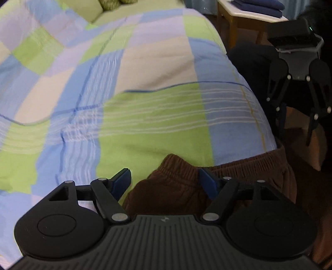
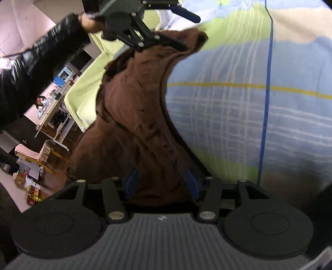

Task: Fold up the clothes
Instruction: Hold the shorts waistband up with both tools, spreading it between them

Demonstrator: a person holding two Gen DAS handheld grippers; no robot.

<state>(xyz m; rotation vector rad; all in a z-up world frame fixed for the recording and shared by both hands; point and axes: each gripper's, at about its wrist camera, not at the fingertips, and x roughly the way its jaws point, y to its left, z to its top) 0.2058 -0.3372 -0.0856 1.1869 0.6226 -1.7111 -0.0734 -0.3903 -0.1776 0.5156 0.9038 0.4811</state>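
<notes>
A brown garment with an elastic waistband point(image 1: 238, 166) lies along the near edge of the bed and hangs off it. My left gripper point(image 1: 165, 179) is open above the waistband's left end: one blue pad is over the bedspread, the other touches the gathered cloth. From the right wrist, the brown garment point(image 2: 141, 108) runs away from me to the left gripper point(image 2: 186, 30), whose fingers straddle its far end. My right gripper point(image 2: 161, 181) is open with brown cloth lying loosely between its pads. The right gripper point(image 1: 294, 135) hangs just above the waistband's right end.
A checked bedspread point(image 1: 145, 83) in green, blue and lilac covers the bed. A white table point(image 1: 249, 14) with wooden legs holds folded dark blue clothes point(image 1: 261, 6) beyond the bed. A black sleeve point(image 2: 41, 58) reaches in. Shelves and clutter point(image 2: 41, 108) stand on the floor.
</notes>
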